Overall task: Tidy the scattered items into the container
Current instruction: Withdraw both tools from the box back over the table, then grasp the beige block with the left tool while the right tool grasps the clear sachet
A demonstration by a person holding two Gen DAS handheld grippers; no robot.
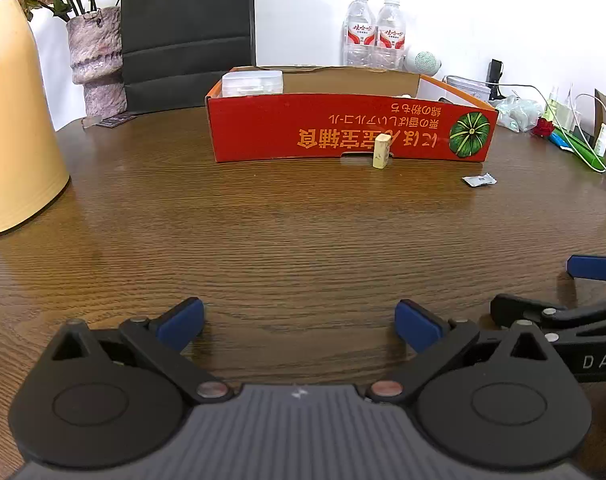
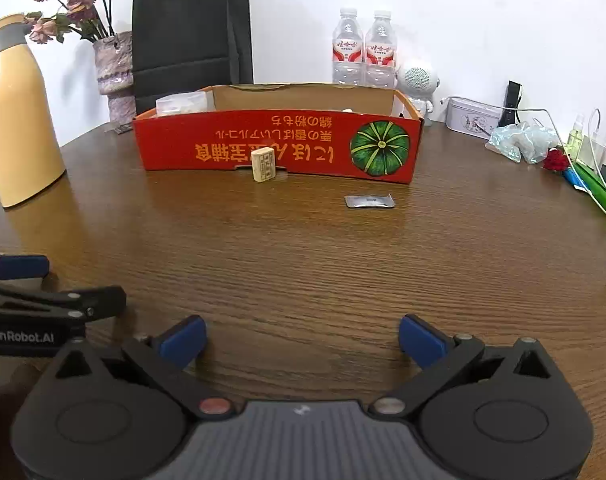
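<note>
Mahjong tile (image 2: 263, 164), cream with dark markings, stands upright touching the red cardboard box (image 2: 279, 148). Nearby, a flat silver sachet (image 2: 369, 201) lies on the wooden table (image 2: 303, 264). My left gripper (image 1: 299, 322) and right gripper (image 2: 302, 338) gape wide, holding nothing.

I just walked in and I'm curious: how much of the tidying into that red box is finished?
Some looks done: a clear plastic tub already sits inside the red box. Nothing is in hand; the left gripper and right gripper both hover open and empty over the table. Left: the small cream block standing by the box front, and the silver sachet lying nearby.
</note>
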